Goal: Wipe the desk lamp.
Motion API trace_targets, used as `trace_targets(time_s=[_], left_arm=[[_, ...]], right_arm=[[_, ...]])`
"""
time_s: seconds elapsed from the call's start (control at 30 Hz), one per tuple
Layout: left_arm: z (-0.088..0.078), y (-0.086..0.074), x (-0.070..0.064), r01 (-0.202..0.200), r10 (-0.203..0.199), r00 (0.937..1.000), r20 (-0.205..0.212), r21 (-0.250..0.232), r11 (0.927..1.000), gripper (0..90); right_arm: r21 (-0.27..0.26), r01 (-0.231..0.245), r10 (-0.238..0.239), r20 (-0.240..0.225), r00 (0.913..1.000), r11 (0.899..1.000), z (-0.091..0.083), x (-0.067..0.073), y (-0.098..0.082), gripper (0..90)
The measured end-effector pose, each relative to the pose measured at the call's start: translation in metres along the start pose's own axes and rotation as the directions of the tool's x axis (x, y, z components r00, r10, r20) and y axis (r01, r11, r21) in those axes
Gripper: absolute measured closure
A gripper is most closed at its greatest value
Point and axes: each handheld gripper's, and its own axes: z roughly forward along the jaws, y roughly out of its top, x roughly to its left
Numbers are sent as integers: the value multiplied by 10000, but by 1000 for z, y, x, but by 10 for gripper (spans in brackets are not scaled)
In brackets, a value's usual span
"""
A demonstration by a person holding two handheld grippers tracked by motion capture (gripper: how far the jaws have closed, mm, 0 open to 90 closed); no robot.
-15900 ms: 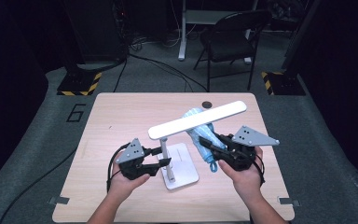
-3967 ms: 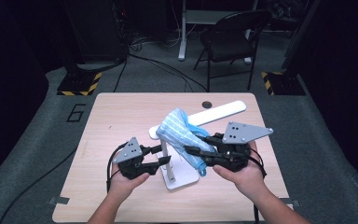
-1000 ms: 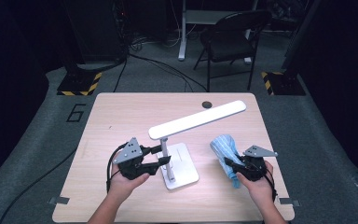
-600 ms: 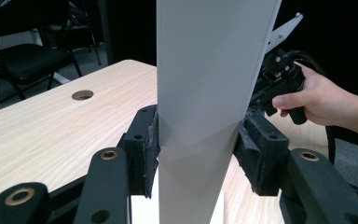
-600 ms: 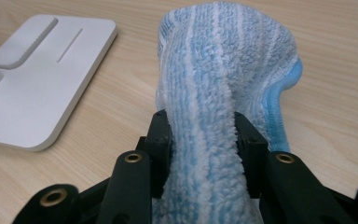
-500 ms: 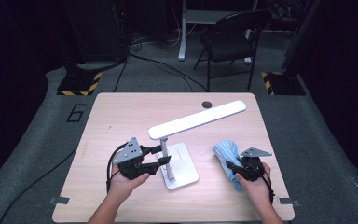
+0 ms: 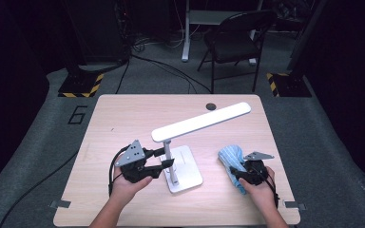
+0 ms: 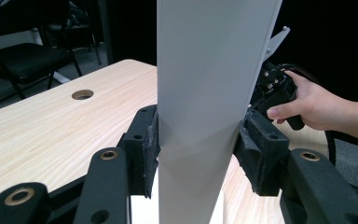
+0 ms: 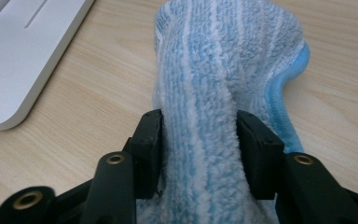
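- Left gripper (image 7: 164, 157): jaws clamped on the upright white post (image 8: 209, 107) of the desk lamp (image 7: 183, 168), which stands at the table's (image 7: 123, 118) near centre.
- Right gripper (image 7: 235, 172): jaws have just been opening; the blue striped cloth (image 9: 223, 70) lies between them on the table, right of the lamp base.

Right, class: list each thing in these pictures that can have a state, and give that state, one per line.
Desk lamp: upright on the table, post clamped.
Left gripper: shut on the lamp's post.
Blue striped cloth: bunched, lying on the table.
Right gripper: jaws just opening, cloth between them.
Folding chair: unfolded, unoccupied.
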Motion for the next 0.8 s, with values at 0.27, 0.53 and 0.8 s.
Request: trace_targets(time_s=[0.27, 0.53, 0.8], left_arm=[[0, 0, 1, 23, -23, 10000, 49, 65, 10000, 504], [0, 1, 0, 89, -91, 9999, 129, 98, 9999, 488], [0, 2, -1, 58, -60, 9999, 126, 167, 9998, 486]], right_arm=[[-23, 93, -93, -92, 9999, 10000, -6, 2, 6, 480], [-578, 260, -270, -175, 9995, 9980, -23, 6, 19, 470], [-1173, 714, -816, -842, 9931, 9905, -34, 29, 29, 493]])
